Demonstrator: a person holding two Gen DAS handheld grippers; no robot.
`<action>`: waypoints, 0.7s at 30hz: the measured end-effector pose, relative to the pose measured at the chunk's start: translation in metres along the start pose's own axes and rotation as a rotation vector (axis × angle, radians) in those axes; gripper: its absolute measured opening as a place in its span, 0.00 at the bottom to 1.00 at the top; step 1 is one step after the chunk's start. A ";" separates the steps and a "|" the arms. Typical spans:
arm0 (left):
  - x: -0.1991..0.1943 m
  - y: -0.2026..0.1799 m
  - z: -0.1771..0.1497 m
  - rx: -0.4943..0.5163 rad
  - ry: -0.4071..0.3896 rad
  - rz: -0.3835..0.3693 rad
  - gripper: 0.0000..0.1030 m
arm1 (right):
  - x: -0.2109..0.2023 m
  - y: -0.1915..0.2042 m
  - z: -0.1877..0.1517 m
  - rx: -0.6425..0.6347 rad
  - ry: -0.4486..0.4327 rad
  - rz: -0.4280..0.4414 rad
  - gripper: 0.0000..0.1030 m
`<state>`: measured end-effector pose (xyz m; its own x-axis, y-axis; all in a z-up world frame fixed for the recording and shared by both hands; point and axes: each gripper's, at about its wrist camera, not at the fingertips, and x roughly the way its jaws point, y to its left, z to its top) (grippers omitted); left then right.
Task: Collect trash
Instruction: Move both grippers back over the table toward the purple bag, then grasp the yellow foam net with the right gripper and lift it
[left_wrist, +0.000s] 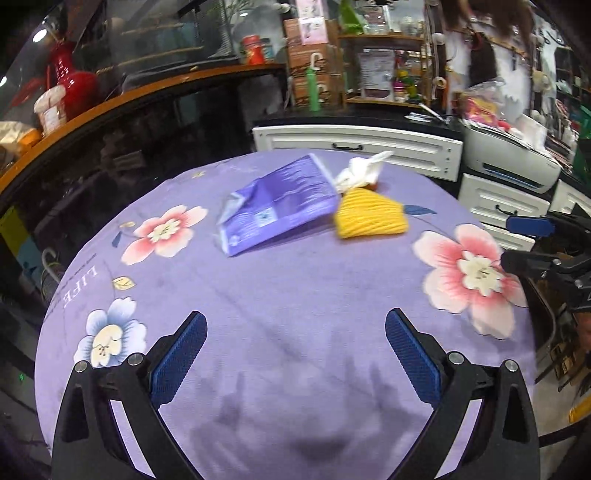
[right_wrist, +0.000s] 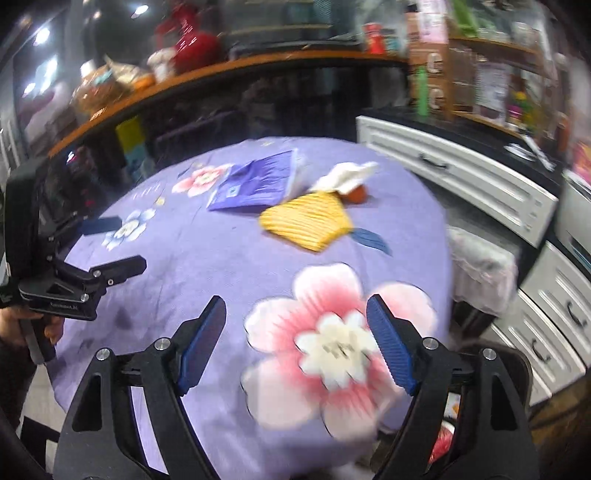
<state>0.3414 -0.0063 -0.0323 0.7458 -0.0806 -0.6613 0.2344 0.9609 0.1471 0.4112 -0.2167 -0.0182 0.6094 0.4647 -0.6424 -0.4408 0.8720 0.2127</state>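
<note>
Purple packet (left_wrist: 275, 205) lies beside what looks like crumpled tissue (left_wrist: 360, 173)

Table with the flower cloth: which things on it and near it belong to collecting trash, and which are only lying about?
For the job:
- purple wrapper
- crumpled white tissue
- small orange object, half hidden beside the tissue
- yellow knitted piece, perhaps; unclear if trash

Only lying about:
- flowered cloth
- red vase on the shelf
- white drawers
- printer

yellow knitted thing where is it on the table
In the left wrist view the yellow knitted piece lies at the table's far side, right of the purple packet, just before the crumpled white tissue.
</note>
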 end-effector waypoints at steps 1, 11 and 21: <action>0.002 0.004 0.001 -0.001 0.003 0.002 0.93 | 0.007 0.002 0.005 -0.009 0.015 0.006 0.76; 0.034 0.033 0.016 -0.011 0.045 0.004 0.93 | 0.086 0.018 0.053 -0.160 0.137 -0.038 0.76; 0.066 0.038 0.035 -0.005 0.070 0.008 0.93 | 0.141 0.017 0.068 -0.219 0.210 -0.129 0.39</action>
<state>0.4210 0.0154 -0.0445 0.7022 -0.0547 -0.7099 0.2252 0.9629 0.1486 0.5345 -0.1262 -0.0548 0.5302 0.2911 -0.7963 -0.5141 0.8573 -0.0289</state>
